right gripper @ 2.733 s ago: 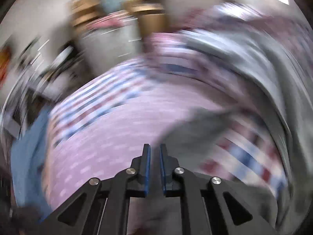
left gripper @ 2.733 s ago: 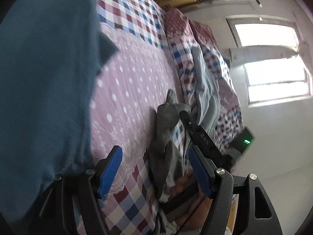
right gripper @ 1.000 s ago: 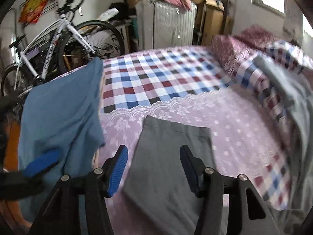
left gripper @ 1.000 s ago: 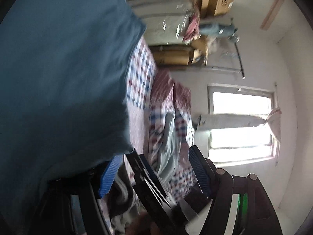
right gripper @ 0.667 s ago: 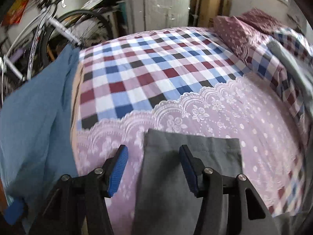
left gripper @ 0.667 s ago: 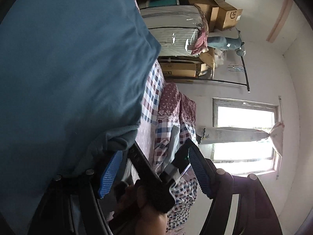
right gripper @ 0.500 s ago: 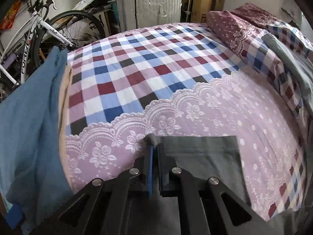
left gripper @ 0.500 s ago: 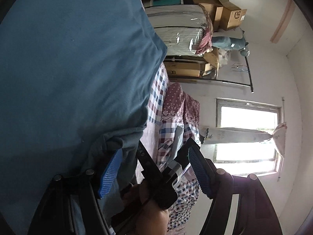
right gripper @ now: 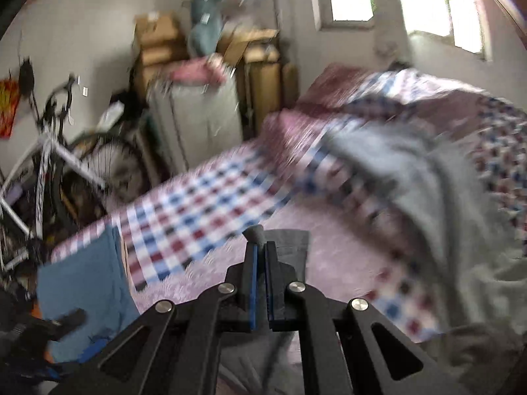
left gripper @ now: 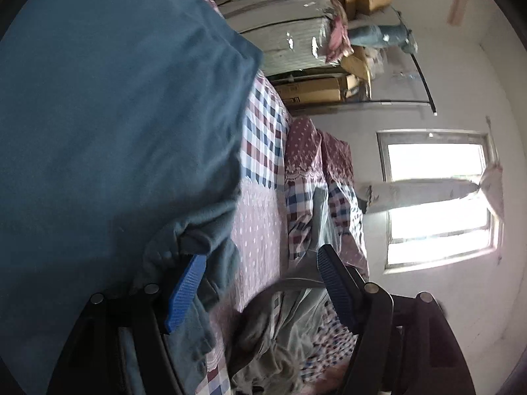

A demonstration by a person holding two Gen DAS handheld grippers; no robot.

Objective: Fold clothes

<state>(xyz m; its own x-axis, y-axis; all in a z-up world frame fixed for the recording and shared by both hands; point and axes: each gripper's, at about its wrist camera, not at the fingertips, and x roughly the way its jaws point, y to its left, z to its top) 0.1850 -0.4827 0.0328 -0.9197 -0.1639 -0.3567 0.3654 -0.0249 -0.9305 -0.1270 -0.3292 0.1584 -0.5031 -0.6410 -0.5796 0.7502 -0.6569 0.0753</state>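
A dark grey garment (right gripper: 291, 242) lies on the purple dotted bedsheet (right gripper: 336, 263). My right gripper (right gripper: 260, 256) is shut on its near-left corner, and a pinch of grey cloth sticks out above the fingertips. In the left wrist view the grey garment (left gripper: 276, 342) shows crumpled at the bottom. A large blue garment (left gripper: 108, 138) fills that view's left side and hangs over the bed's edge; it is the blue garment (right gripper: 82, 279) at the right wrist view's lower left. My left gripper (left gripper: 260, 288) is open beside it, and a blue fold touches its left pad (left gripper: 184, 293).
A checked bedspread (right gripper: 197, 210) covers the far half of the bed. A grey blanket (right gripper: 411, 171) lies over pillows on the right. A bicycle (right gripper: 49, 164), a wrapped mattress (right gripper: 197, 121) and cardboard boxes stand past the bed. A window (left gripper: 434, 197) lights the wall.
My right gripper went from open over the grey garment to shut on its corner, and has lifted and swung; that view is now blurred. My left gripper stays open by the blue garment.
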